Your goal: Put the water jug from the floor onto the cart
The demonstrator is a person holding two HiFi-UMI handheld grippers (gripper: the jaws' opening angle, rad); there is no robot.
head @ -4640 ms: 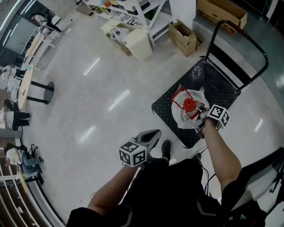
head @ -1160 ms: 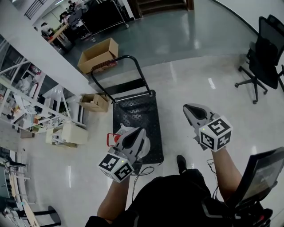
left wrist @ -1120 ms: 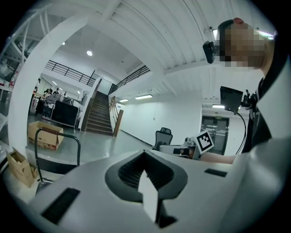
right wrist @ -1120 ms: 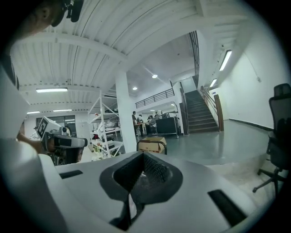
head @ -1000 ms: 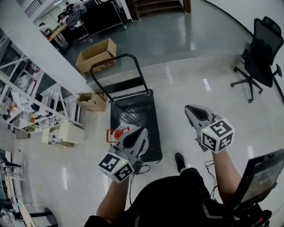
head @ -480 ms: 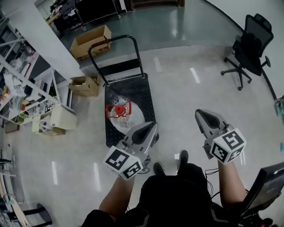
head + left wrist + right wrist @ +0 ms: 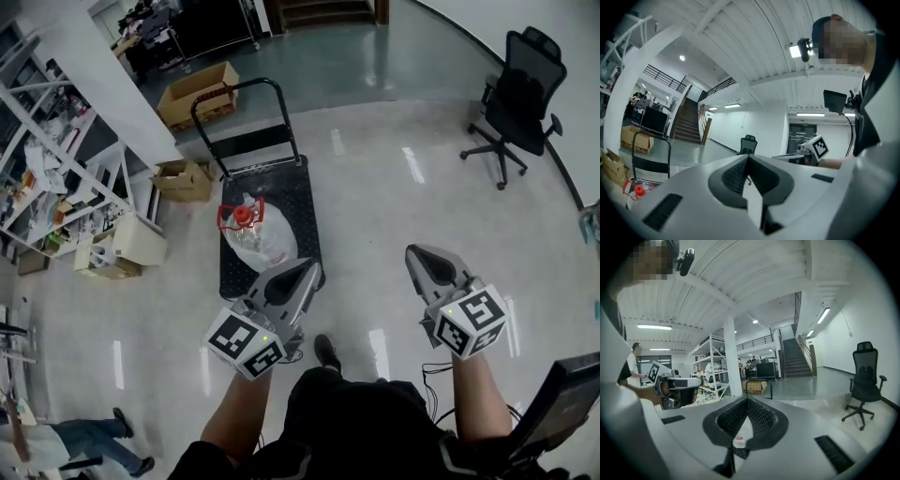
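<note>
- Left tool is clenched: in the left gripper view I see its jaws together with nothing between them. It hangs over the floor at the near end of the cart.
- Right tool is likewise clenched and empty, held off to the cart's right.
- Water jug, clear with a red cap, rests on the cart deck, toward its near half. Neither tool touches it.
- Office chair stands well apart, far right.
</note>
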